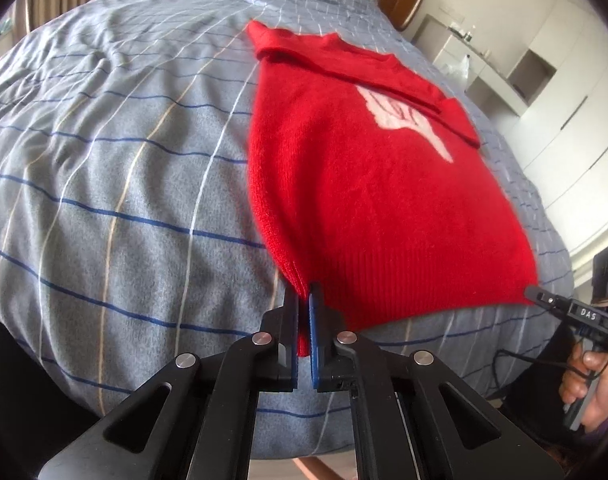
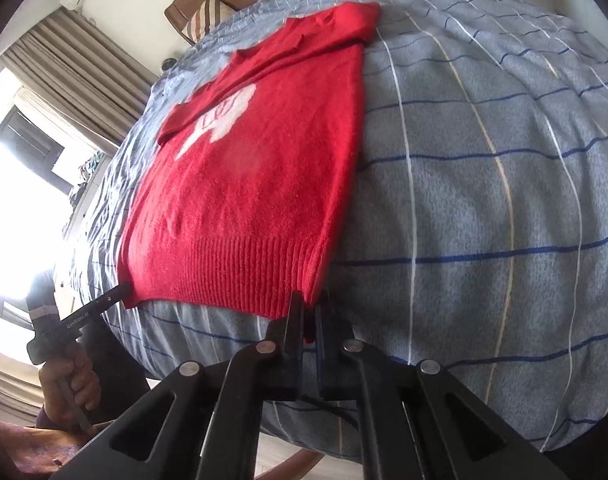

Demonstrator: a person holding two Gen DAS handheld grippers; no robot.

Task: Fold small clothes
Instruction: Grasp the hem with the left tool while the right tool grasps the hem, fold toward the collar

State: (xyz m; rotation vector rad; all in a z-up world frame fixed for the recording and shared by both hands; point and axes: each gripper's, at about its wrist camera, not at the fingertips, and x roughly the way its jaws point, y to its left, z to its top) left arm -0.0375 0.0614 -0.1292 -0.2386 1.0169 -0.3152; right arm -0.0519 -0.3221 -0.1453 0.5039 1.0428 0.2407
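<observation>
Red sweater point(image 1: 368, 184) laid flat on the bed point(image 1: 124, 168); each hem corner is clamped by a closed hand-held gripper, left point(image 1: 304, 300) and right point(image 2: 310, 308)

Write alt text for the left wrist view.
The left tool is shut on the near left hem corner of a red sweater lying on a blue-grey striped bed cover. The right tool meets the other hem corner.

The lower frame edge is cutting off the black linkage of the left gripper point(image 1: 304, 300), and its pads are hiding the corner of the red sweater point(image 1: 376, 184) pinched between them. The sweater's white motif point(image 2: 220, 124) is blurring beyond reading. Window glare point(image 2: 20, 184) is washing out everything there.
</observation>
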